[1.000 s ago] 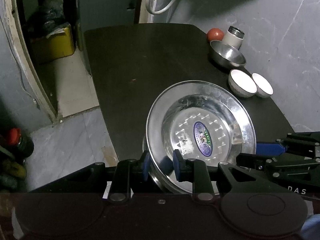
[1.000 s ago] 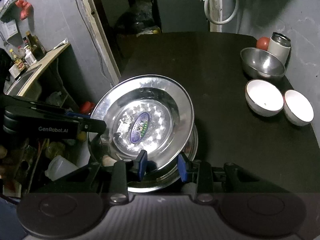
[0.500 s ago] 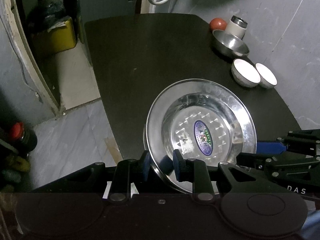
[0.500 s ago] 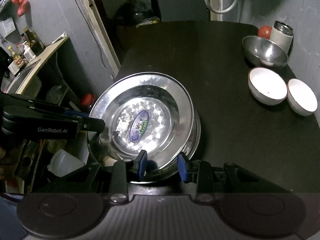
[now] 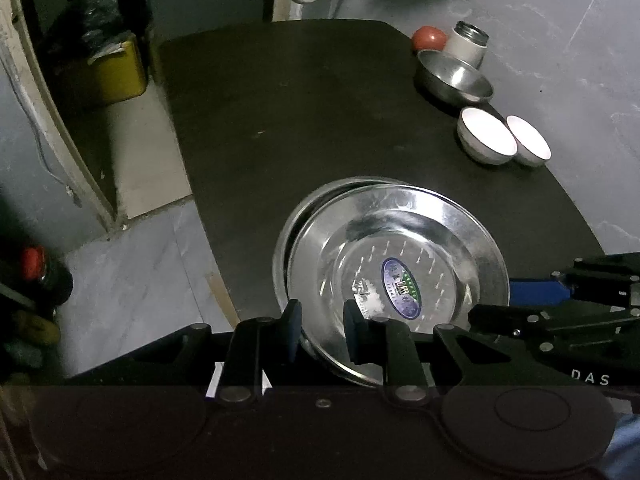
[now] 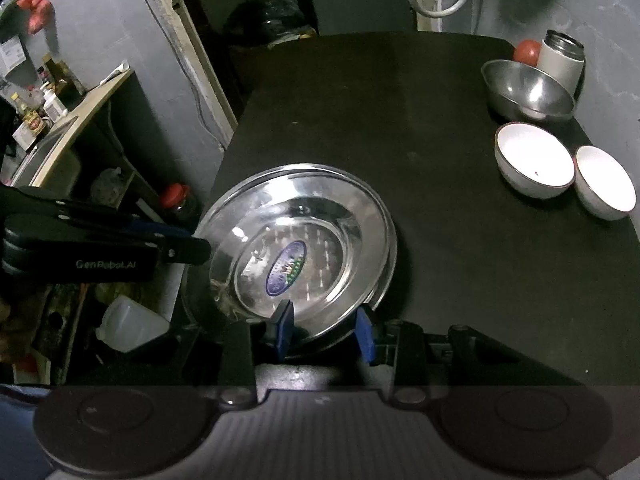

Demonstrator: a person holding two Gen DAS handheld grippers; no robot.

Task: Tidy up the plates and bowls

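Note:
A steel plate (image 5: 400,264) (image 6: 304,240) with a blue oval sticker lies nearly flat on a second steel plate, whose rim (image 5: 286,240) (image 6: 393,252) shows around it. Both sit at the near left edge of the black table (image 5: 280,120). My left gripper (image 5: 324,324) (image 6: 192,246) is shut on the top plate's left rim, one finger inside the plate and one outside. My right gripper (image 6: 325,326) (image 5: 508,300) is shut on the same plate's right rim.
At the table's right edge stand a steel bowl (image 5: 454,80) (image 6: 528,92) and two white bowls (image 5: 486,136) (image 5: 528,142). Behind them are a white flask (image 5: 468,46) and a tomato (image 5: 429,38). A grey wall runs along that side. A red-capped bottle (image 5: 36,268) stands below the table's left edge.
The top plate has come down from a tilted, lifted pose and now lies almost level in the plate beneath. Neither gripper has changed its finger spacing.

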